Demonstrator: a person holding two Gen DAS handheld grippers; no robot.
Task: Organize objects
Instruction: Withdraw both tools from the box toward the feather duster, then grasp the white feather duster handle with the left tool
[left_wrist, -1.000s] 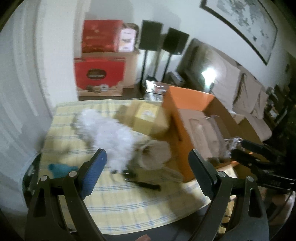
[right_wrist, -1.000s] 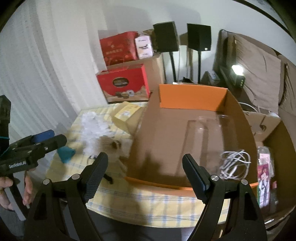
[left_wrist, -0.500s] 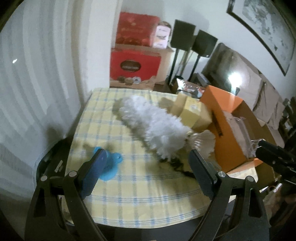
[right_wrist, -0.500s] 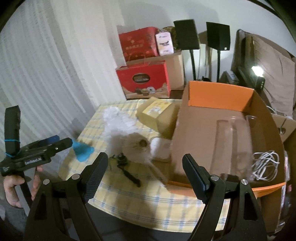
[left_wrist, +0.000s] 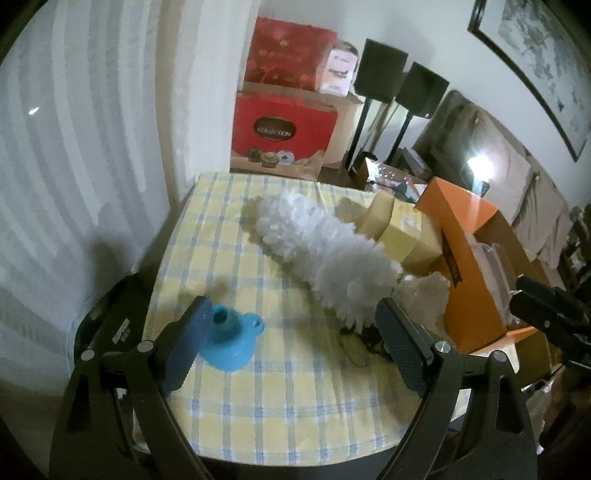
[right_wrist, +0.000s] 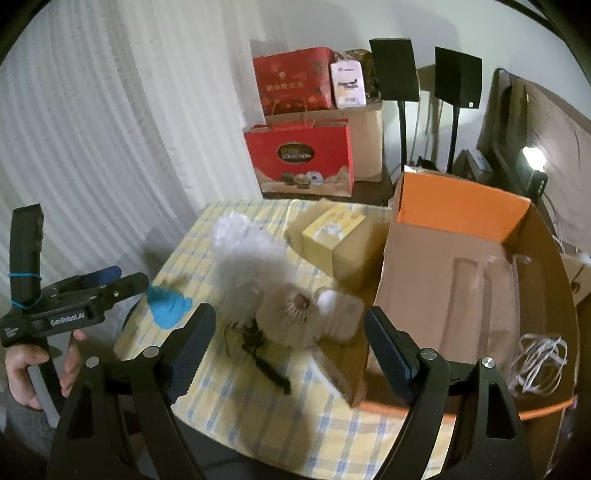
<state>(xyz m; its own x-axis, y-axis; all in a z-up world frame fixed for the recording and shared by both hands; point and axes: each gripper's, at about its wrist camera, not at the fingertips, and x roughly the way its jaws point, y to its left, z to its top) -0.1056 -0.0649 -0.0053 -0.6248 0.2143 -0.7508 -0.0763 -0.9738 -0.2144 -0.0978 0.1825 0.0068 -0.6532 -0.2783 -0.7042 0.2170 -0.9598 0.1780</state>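
The round tabletop (left_wrist: 280, 417) wore a soft cloth checked in yellow, white and pale blue. One fluffy white duster (left_wrist: 325, 251), long and shaggy like a caterpillar, lay slantwise across the middle of it, and its dark thin handle (right_wrist: 267, 363) poked toward the near edge. One small blue funnel-shaped piece of smooth plastic (left_wrist: 231, 341) stood mouth-down near the left rim, well apart from the duster.

The left tool (left_wrist: 291, 345) hung low over the near edge with its two ribbed blue-padded fingers (left_wrist: 186, 345) spread wide and holding nothing; the funnel sat just beside the left pad. The right tool (right_wrist: 284, 349) was likewise spread wide and empty, its pads framing a pale feathery puff (right_wrist: 295, 317) and a white fuzzy ball (right_wrist: 328, 299) that lay against the duster's near end. A hand (right_wrist: 26, 369) gripped the left tool's handle at the far left of the right view.

One matte yellow cardboard box (right_wrist: 336, 229) sat on a tan one behind the duster. One large open carton, orange outside and brown inside (right_wrist: 458, 206), stood at the right edge of the cloth, and inside it lay one loose coil of white cable (right_wrist: 539, 360) and something clear and glassy, too blurred to name.

Beyond, two glossy red gift bags (left_wrist: 282, 134) were stacked, and two black box speakers (right_wrist: 458, 77) stood on thin stands.
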